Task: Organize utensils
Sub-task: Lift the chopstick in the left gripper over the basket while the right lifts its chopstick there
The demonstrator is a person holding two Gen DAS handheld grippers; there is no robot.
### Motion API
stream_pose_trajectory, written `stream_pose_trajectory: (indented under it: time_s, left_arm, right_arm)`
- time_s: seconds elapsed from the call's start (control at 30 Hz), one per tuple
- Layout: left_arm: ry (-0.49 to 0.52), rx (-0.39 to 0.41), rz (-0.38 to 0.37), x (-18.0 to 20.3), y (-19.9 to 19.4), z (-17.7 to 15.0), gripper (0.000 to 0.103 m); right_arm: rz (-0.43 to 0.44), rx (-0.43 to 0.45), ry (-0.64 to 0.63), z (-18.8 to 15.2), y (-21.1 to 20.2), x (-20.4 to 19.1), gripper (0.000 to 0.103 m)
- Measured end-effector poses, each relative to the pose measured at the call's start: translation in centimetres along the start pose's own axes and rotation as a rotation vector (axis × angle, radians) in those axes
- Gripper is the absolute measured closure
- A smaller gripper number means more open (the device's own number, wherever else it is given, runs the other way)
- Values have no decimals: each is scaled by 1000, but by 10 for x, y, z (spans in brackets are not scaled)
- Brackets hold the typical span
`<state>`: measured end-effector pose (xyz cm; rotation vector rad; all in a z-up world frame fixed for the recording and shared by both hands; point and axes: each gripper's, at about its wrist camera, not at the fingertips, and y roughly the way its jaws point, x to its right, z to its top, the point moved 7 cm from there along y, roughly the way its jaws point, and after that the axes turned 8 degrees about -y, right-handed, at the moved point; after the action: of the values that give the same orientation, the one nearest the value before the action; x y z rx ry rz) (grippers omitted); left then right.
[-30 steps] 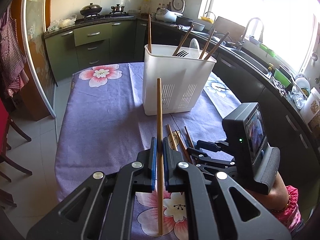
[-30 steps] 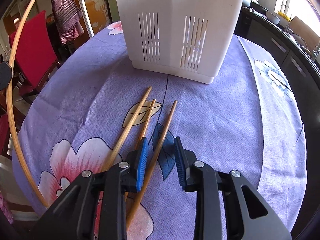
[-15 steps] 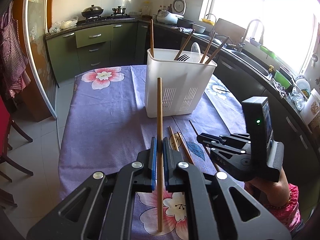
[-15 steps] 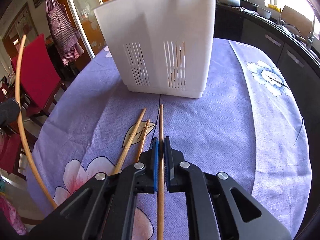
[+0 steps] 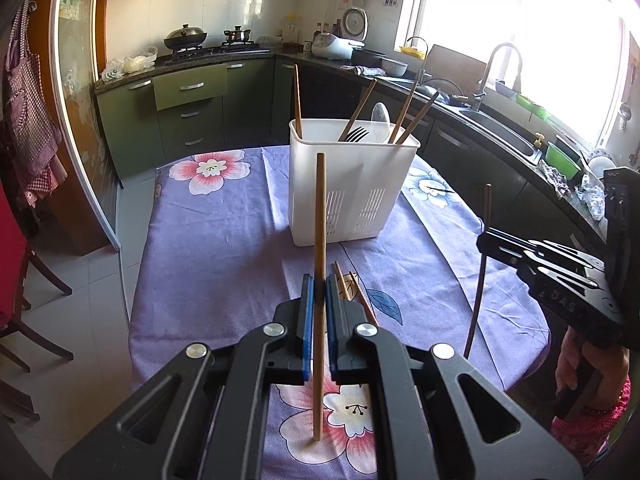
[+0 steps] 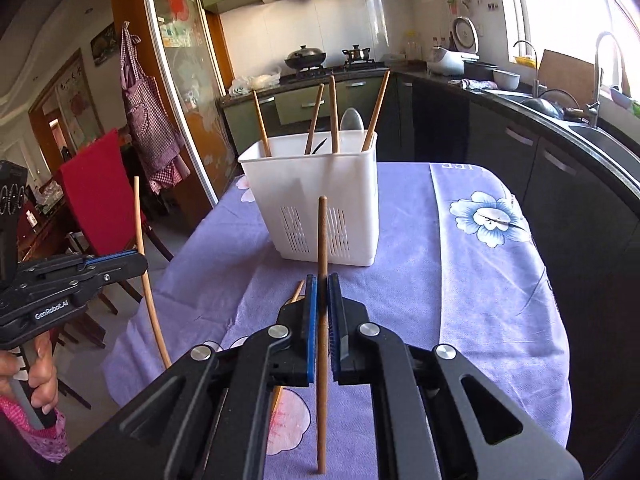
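You had both tongs clamped tight, left gripper (image 5: pixel 317 300) on a light chopstick (image 5: pixel 319 216), right gripper (image 6: pixel 322 304) on a darker chopstick (image 6: pixel 322 240), short of the white caddy (image 5: pixel 352 184).

Holder (image 5: pixel 352 184) walls hide the utensils' lower ends (compartments untellable), loose chopsticks (image 5: pixel 352 288) partly behind left fingers (image 5: pixel 308 328)

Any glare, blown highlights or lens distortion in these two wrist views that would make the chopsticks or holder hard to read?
Left wrist view: the window is blown out white; the white holder and the held chopstick stay sharp. Right wrist view: window glare only at the top right edge, and the holder is evenly lit. Both views: fisheye bends the door frame and the table edge.
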<state>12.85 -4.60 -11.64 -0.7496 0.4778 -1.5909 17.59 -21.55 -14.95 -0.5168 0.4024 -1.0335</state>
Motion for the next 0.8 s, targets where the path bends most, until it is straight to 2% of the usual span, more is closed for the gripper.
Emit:
stream_pose_trajectory:
  time_s: [0.43,0.8]
  left_arm:
    - [3,32,21,4,-28,-7,97]
    - [29,57,28,10,-46,-13,97]
  right_arm:
    - [-13,76,-12,-22,-70,-1,97]
    - [-10,87,-30,-26,-83,-10,97]
